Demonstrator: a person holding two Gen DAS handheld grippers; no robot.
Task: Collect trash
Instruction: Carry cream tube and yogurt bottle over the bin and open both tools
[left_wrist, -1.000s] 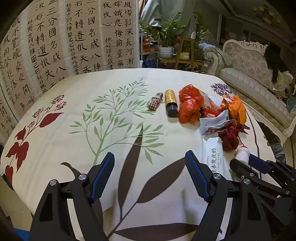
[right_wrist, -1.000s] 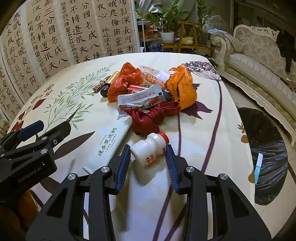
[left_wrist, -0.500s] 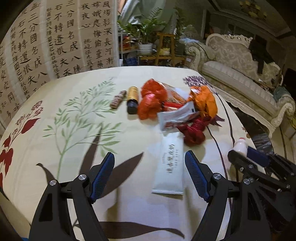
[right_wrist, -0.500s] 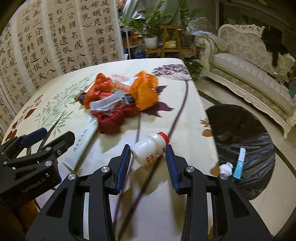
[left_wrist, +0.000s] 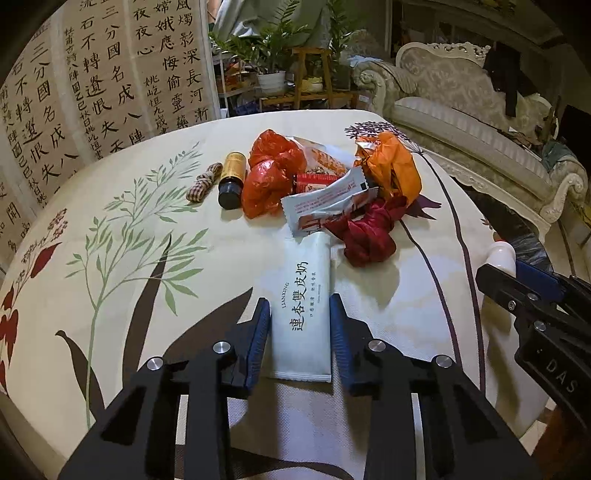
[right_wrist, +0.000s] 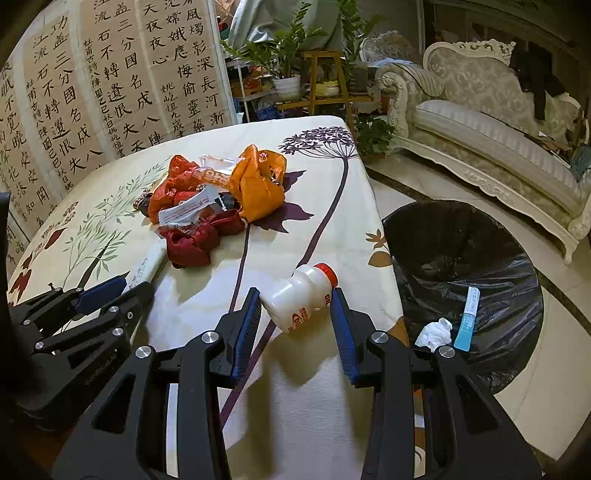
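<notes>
Left gripper (left_wrist: 300, 332) low over the table (left_wrist: 110, 288), blue pads straddling the near end of a white flat packet (left_wrist: 302, 306) lying lengthwise on the cloth. Jaws just closed in on it; pads now right against both long edges of the packet, which lies flat and unbent, so firm clamping hard to confirm.

Right gripper (right_wrist: 295, 317) clamped on a small white bottle (right_wrist: 298, 300) with red cap, held tilted, cap toward upper right, above the table's right edge. Seen also at right edge of left view (left_wrist: 517, 280).

Black-lined bin (right_wrist: 461, 280) on floor just right of table, holding a crumpled tissue (right_wrist: 434, 332) and a blue-white tube (right_wrist: 467, 319).

Trash pile mid-table beyond the packet: red plastic bag (left_wrist: 271, 181), orange bag (left_wrist: 391, 168), white-red sachet (left_wrist: 328, 201), dark red crumpled wrapper (left_wrist: 365, 232) touching packet's far corner area. Left of pile: small brown bottle (left_wrist: 231, 181) on its side, checkered wrapped piece (left_wrist: 204, 182) beside it.

Calligraphy screen (left_wrist: 103, 81) behind table, potted plants (left_wrist: 271, 62) and sofa (left_wrist: 472, 110) at back.
</notes>
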